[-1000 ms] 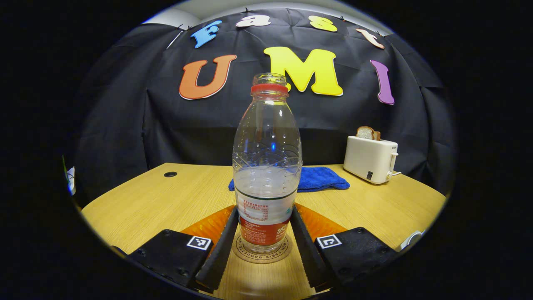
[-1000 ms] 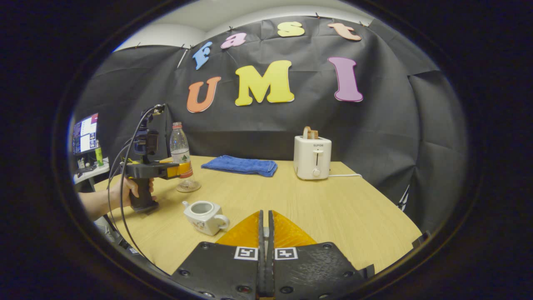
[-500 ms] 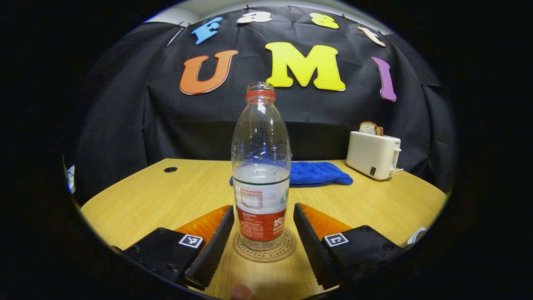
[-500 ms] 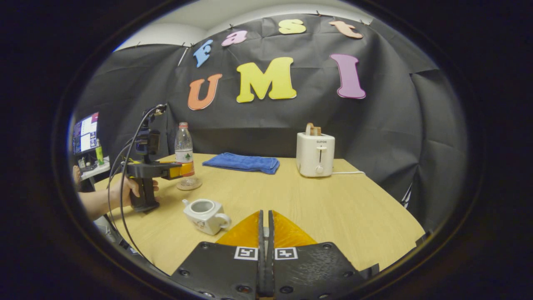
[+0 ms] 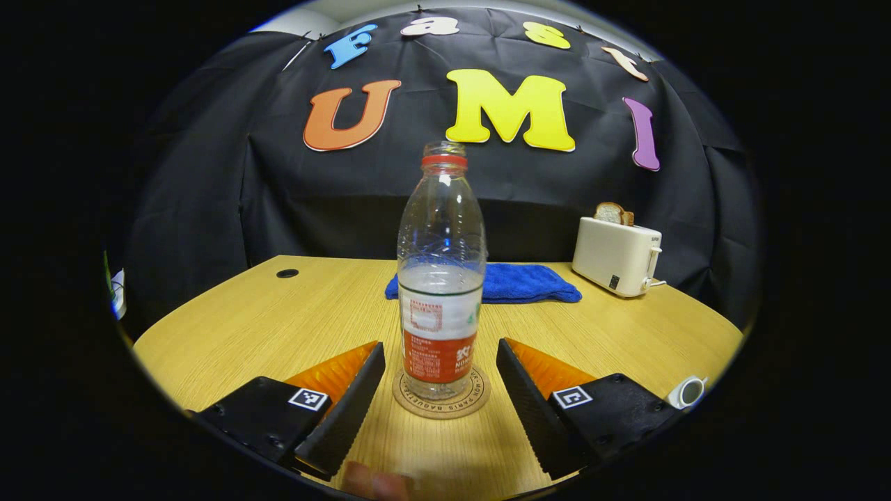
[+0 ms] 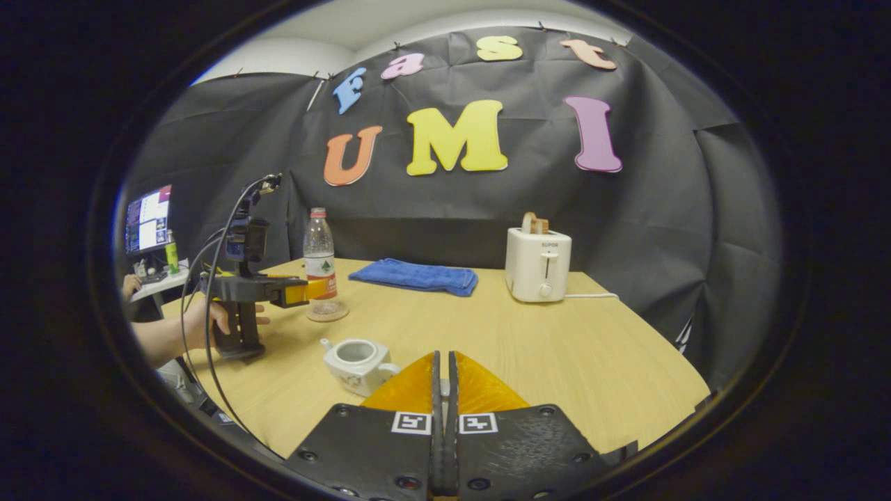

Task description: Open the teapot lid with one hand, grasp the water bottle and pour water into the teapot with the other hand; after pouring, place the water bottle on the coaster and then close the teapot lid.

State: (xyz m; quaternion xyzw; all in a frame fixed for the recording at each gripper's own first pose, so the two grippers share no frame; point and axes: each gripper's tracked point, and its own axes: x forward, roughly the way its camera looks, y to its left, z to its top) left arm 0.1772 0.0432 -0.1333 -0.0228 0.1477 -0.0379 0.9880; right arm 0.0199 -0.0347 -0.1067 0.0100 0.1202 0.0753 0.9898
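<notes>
My left gripper (image 5: pixel 440 400) jaws gape wide, the water bottle (image 5: pixel 440 278) standing on its coaster (image 5: pixel 440 403) just ahead between them, untouched. Right gripper (image 6: pixel 443 390) jaws look pressed together, seemingly empty; the lidless teapot (image 6: pixel 358 360) sits just ahead-left.

A water bottle (image 5: pixel 440 278) stands upright on a round coaster (image 5: pixel 441 402) on a wooden table (image 5: pixel 264 327). In the left gripper view, the left gripper (image 5: pixel 440 369) sits in front of the bottle, one finger on each side, both apart from it. Behind the bottle lies a folded cloth (image 5: pixel 518 284), and to its right a toaster (image 5: pixel 615 255) holding bread. In the right gripper view, a lidless teapot (image 6: pixel 356 360) sits nearer than the bottle, just beyond the right gripper (image 6: pixel 443 379), whose fingers are pressed together.
</notes>
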